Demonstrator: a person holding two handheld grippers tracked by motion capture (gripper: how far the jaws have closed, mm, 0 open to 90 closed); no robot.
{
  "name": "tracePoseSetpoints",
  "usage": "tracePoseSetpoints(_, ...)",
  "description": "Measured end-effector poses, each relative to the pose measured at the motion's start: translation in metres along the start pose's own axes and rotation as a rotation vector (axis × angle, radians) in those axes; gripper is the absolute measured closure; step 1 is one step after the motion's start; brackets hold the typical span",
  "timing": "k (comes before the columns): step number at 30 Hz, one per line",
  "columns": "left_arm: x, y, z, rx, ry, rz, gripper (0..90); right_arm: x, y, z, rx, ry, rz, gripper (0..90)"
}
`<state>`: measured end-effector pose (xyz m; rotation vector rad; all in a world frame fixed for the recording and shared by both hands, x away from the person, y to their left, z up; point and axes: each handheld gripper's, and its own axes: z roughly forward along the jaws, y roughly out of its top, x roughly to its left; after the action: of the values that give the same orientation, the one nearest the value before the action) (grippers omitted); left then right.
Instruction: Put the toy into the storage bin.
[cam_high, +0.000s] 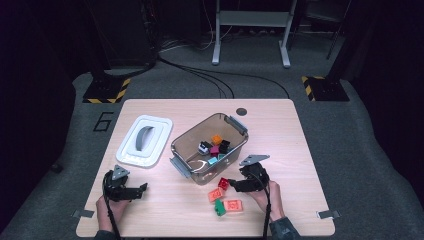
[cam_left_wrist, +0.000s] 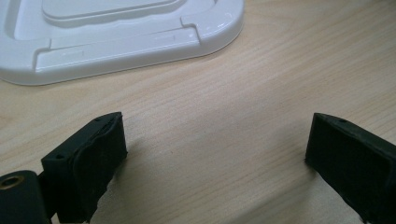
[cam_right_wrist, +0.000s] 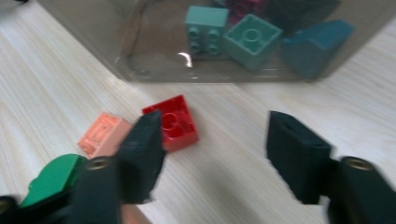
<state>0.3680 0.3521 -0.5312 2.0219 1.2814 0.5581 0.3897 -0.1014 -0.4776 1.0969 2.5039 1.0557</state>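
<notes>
The fingers of the right gripper (cam_right_wrist: 212, 156) stand apart with nothing between them; one finger (cam_right_wrist: 142, 154) is just beside the red brick (cam_right_wrist: 173, 122), whether touching it I cannot tell. The fingers of the left gripper (cam_left_wrist: 215, 163) are wide apart over bare wood, far to the left of the clear bin (cam_high: 210, 148).

The red brick lies on the worktop just in front of the bin's near wall, between that wall and a pink brick (cam_right_wrist: 103, 134). A green brick (cam_right_wrist: 49, 179) is a little further from the bin. Inside the bin lie several bricks already — teal, orange, black, dark pink.

What could go wrong, in my judgement: the finger may push the red brick aside instead of taking it, because the brick is not centred between the fingers; or it may catch the pink neighbour too.

The white lid (cam_high: 144, 140) rests left of the bin. The worktop (cam_high: 280, 125) is light wood, and beyond it are grey carpet, cables and dark stands.
</notes>
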Motion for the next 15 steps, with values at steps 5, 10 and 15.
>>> tracePoseSetpoints(5,0.0,0.0,0.0,0.0,0.0,0.0,5.1,0.007,0.003,0.014,0.017,0.017,-0.019,61.1)
tracePoseSetpoints(10,0.0,0.0,-0.001,0.009,-0.003,0.003,5.1,0.007,0.008,0.022,0.021,0.038,-0.014,69.7)
tracePoseSetpoints(15,0.0,0.0,-0.001,0.009,-0.003,0.002,5.1,0.005,0.007,0.028,0.042,0.039,-0.023,76.1)
